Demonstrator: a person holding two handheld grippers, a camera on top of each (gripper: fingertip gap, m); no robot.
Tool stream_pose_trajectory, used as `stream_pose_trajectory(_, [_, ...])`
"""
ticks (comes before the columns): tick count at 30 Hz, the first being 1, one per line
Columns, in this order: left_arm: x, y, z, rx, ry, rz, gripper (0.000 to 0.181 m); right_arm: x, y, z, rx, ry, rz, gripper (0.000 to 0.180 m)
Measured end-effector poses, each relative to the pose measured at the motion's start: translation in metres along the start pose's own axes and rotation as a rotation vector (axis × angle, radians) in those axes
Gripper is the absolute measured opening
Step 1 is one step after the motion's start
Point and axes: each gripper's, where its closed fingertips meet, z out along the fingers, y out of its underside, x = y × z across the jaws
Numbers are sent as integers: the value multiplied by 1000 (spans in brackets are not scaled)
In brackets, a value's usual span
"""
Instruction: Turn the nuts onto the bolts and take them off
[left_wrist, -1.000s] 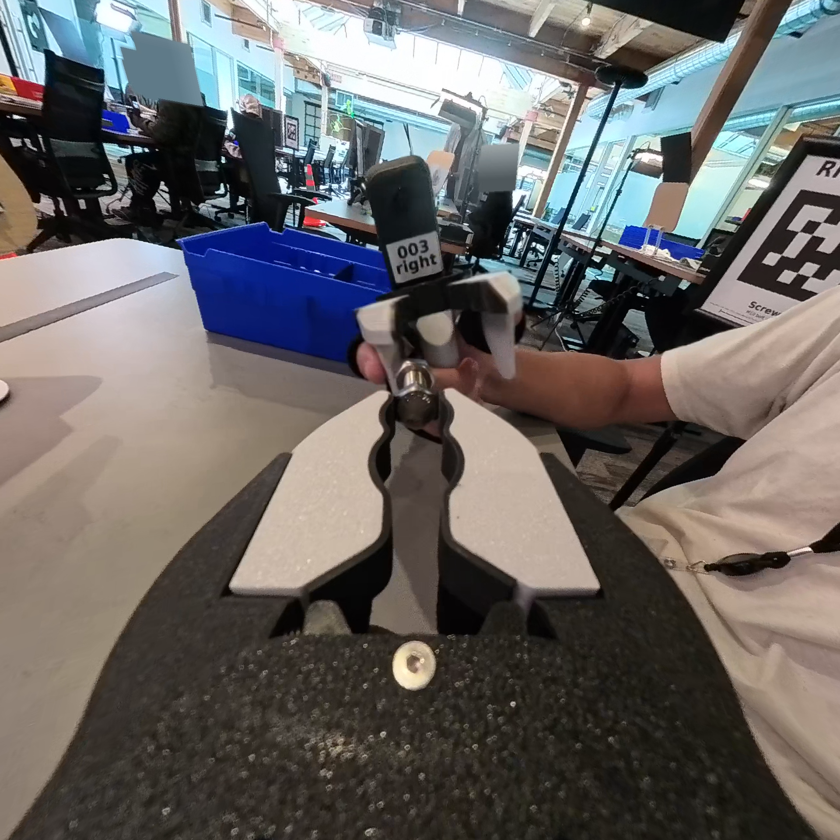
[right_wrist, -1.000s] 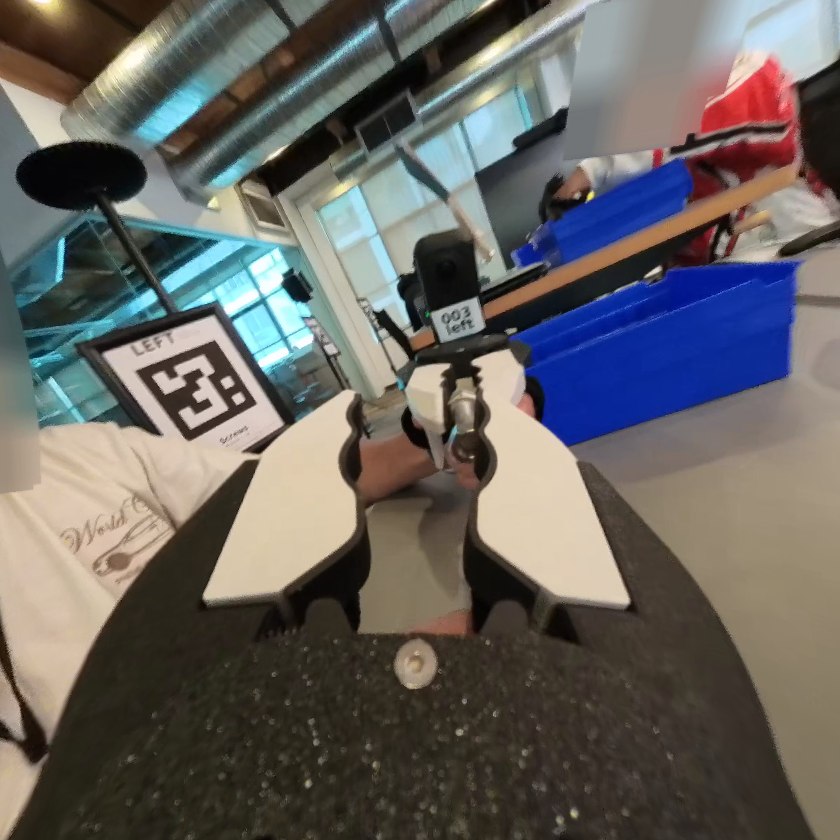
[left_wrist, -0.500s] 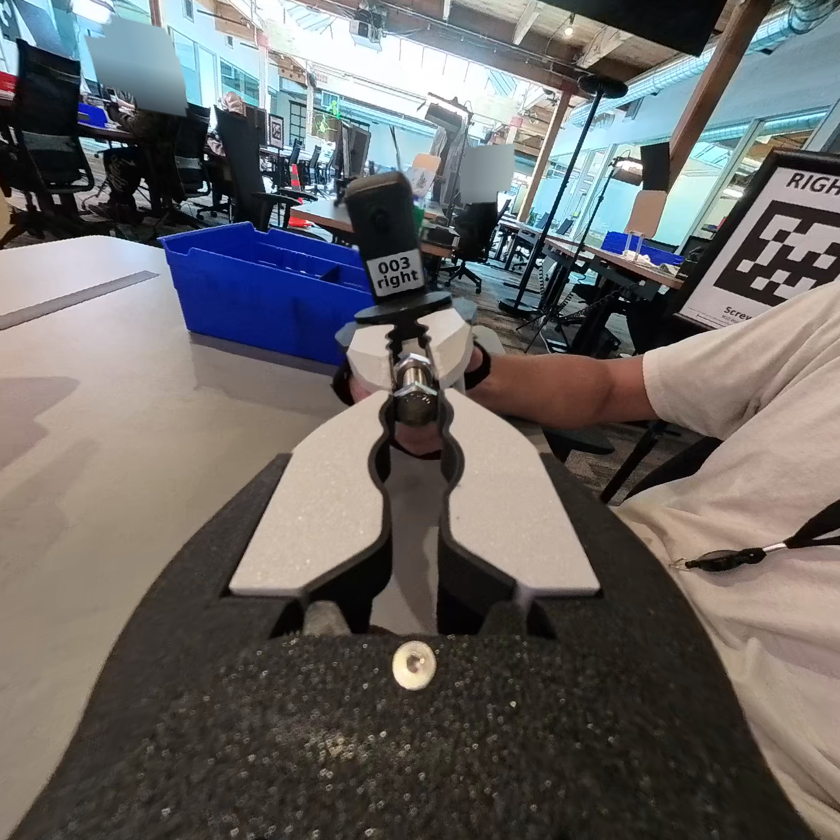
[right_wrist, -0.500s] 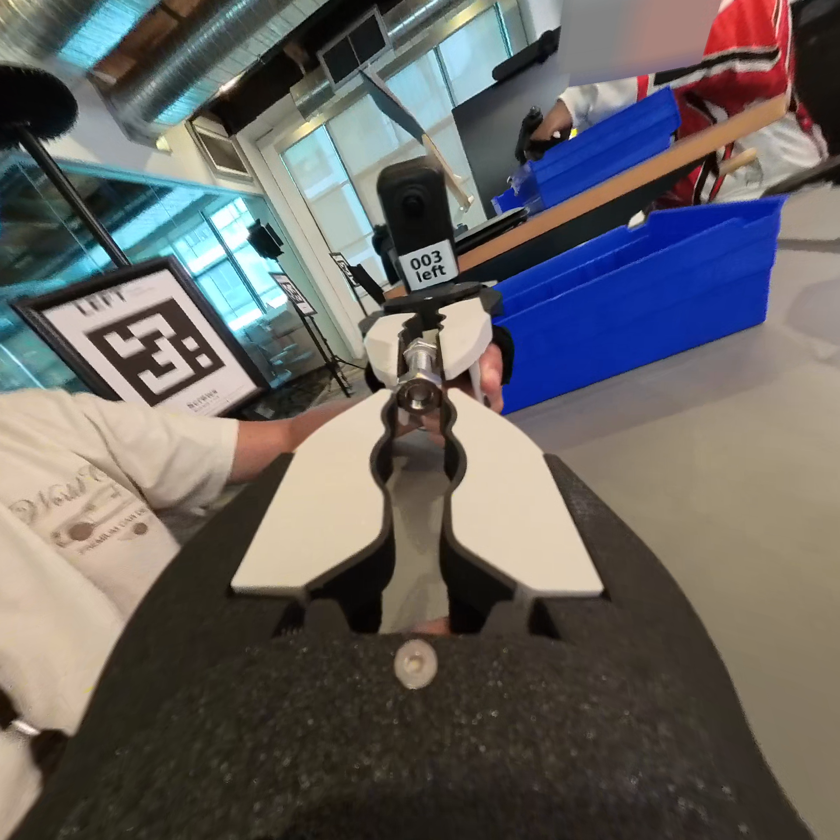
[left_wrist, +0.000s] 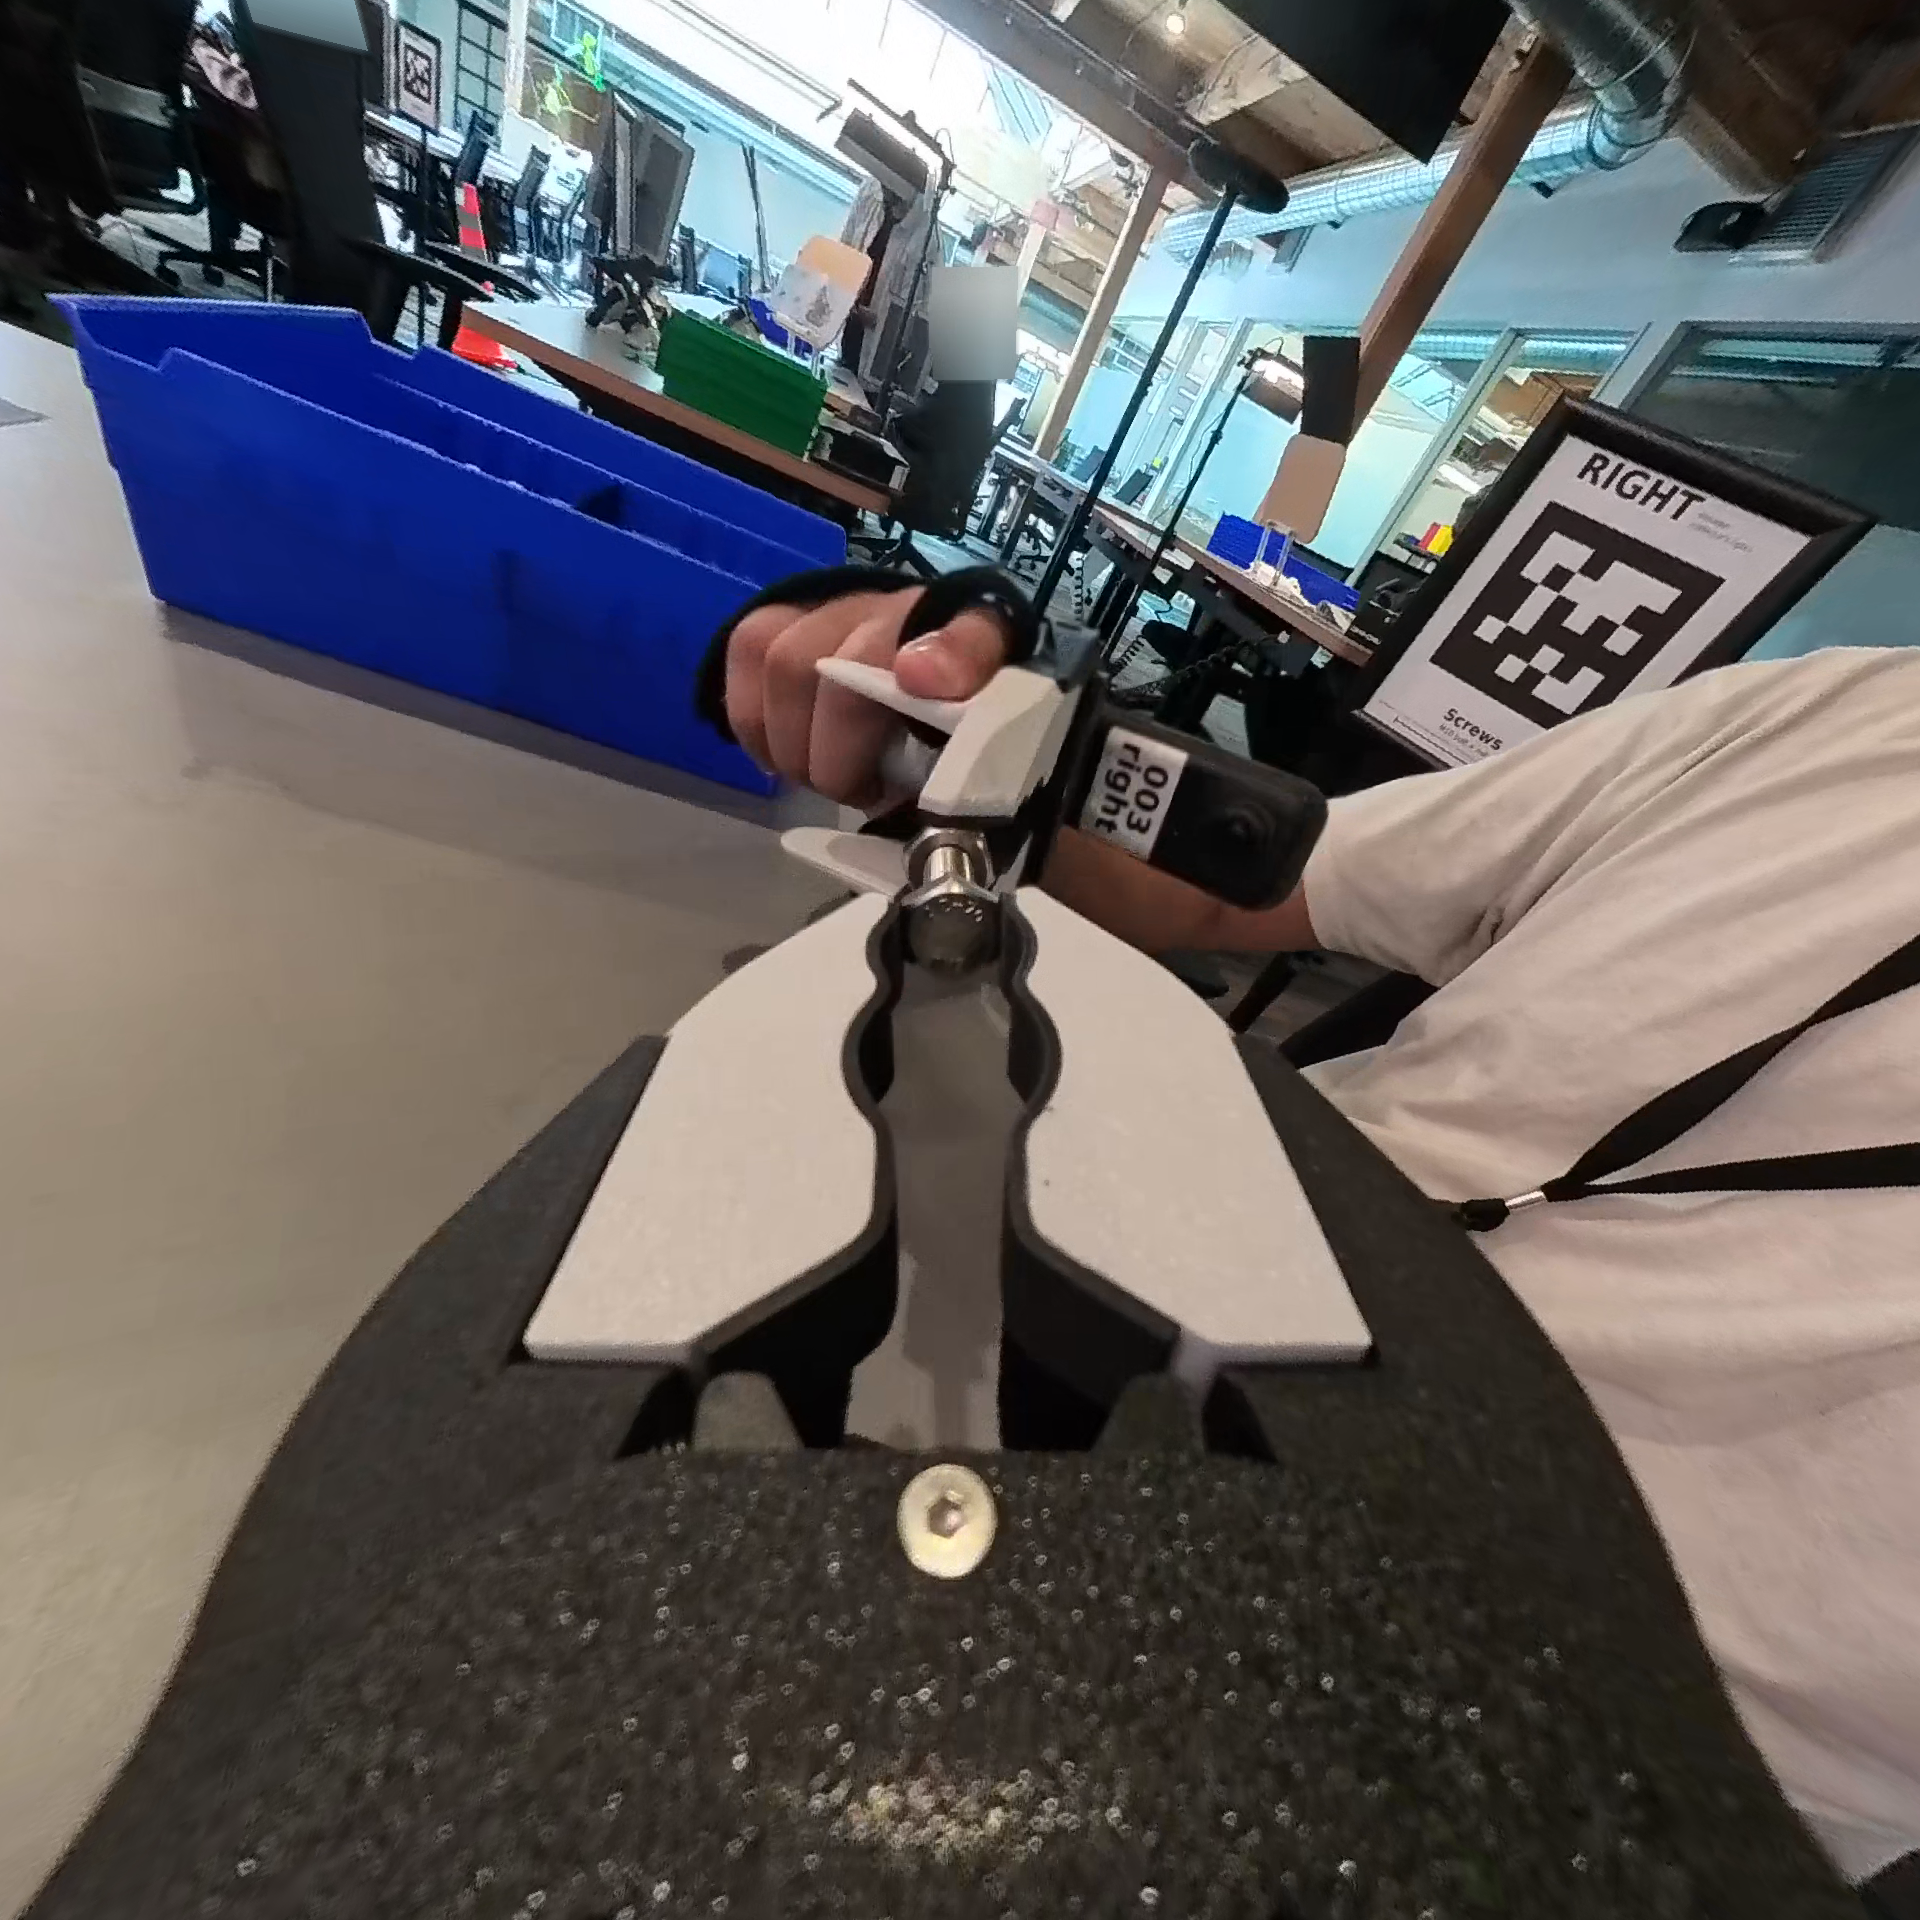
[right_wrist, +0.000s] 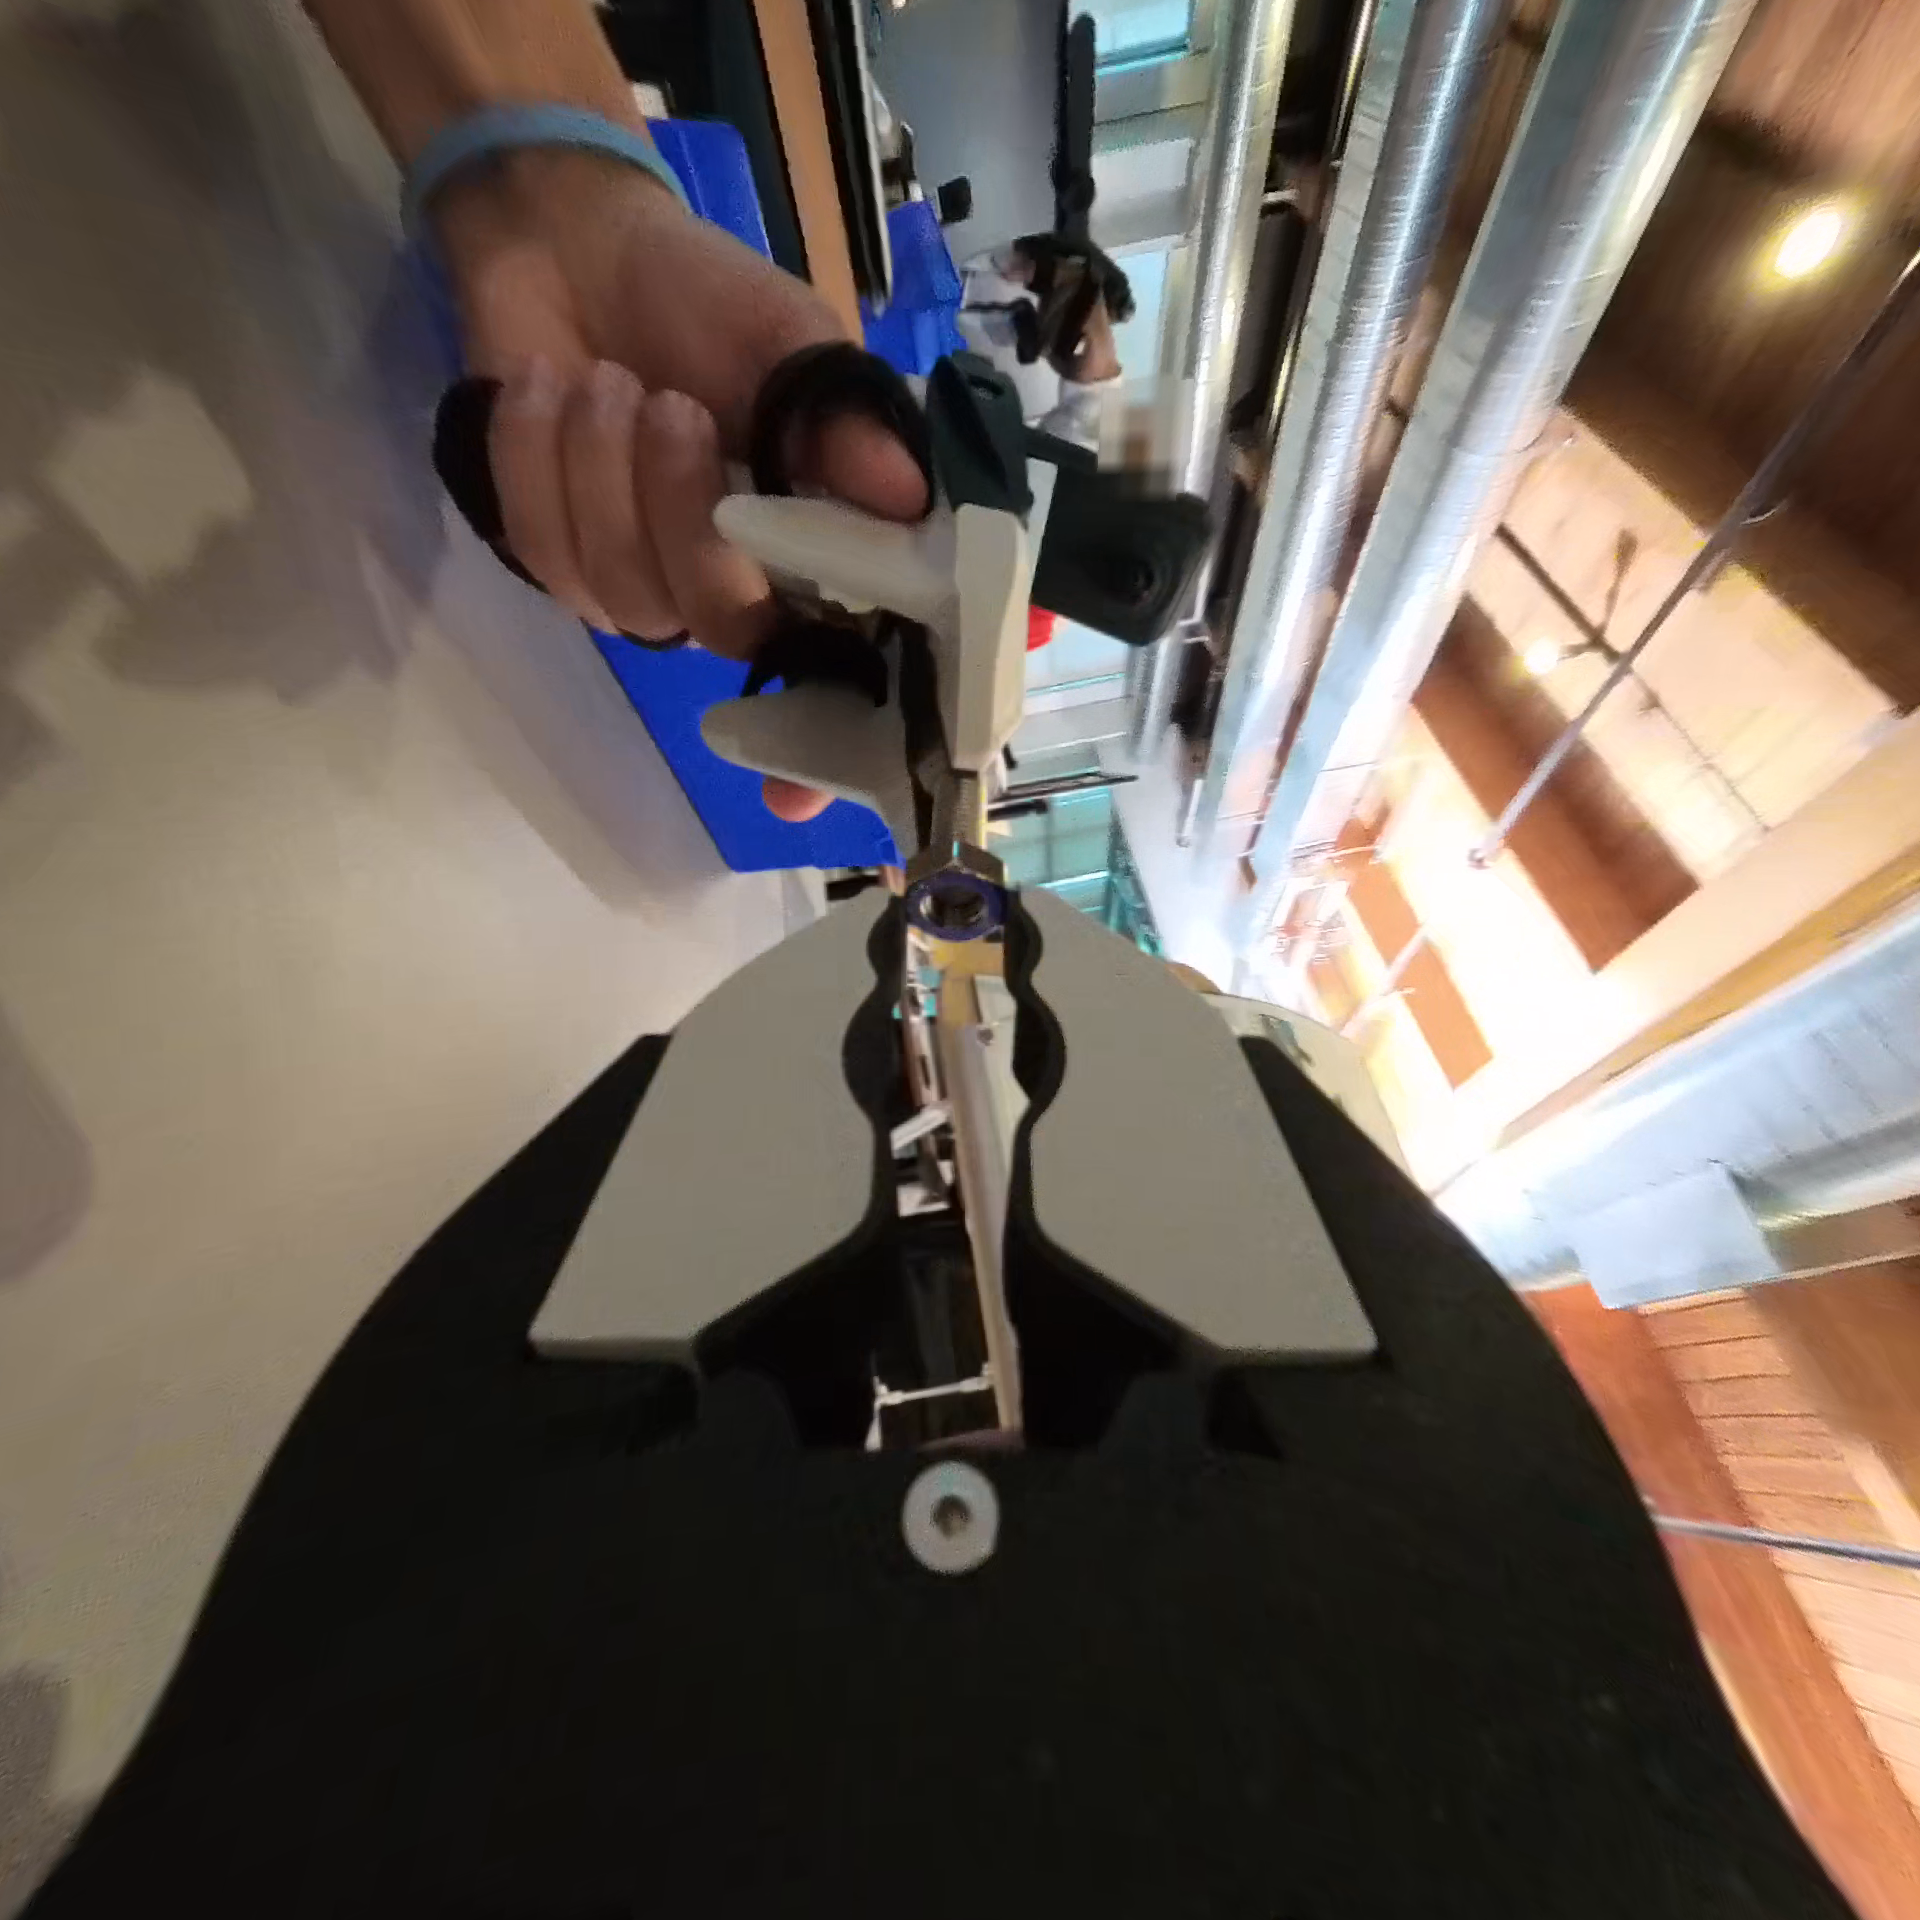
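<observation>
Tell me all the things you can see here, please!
bolt: one, silver, head held in the left gripper
nut: one, silver, on the bolt's end, held in the right gripper
bin: one, blue, on the table behind
table: one, grey, underneath
sign: one, black and white, standing at the right
hands: left hand, right hand, each holding a gripper; both jaws closed
</observation>
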Motion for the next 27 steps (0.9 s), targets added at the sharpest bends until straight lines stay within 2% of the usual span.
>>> stream_pose_trajectory(2, [0, -1, -1, 6, -6, 8, 17, 0, 0, 1, -4, -3, 83, 17])
stream_pose_trajectory(4, [-1, -2, -3, 14, -10, 11, 17, -2, 0, 3, 14, -33, 266, 17])
stream_pose_trajectory(7, [-1, -8, -6, 44, -15, 16, 17, -10, -1, 5, 47, -139, 629, 40])
stream_pose_trajectory(9, [0, -14, -9, 74, -19, 29, 17, -13, -1, 9, 56, -242, 945, 56])
stream_pose_trajectory(14, [-8, -26, -20, 118, -127, 127, 17, 6, -8, 12, 297, -557, 1956, 60])
stream_pose_trajectory(15, [-10, -25, -21, 107, -158, 158, 17, 13, -6, 10, 387, -610, 2129, 57])
stream_pose_trajectory(16, [-13, -25, -21, 95, -189, 185, 17, 11, 0, 12, 403, -638, 2262, 53])
stream_pose_trajectory(20, [-17, -18, -17, 47, -231, 231, 17, 5, 8, 14, 449, -681, 2449, 42])
stream_pose_trajectory(27, [-18, -11, -13, 10, -237, 251, 17, 8, 1, 13, 459, -693, 2442, 38])
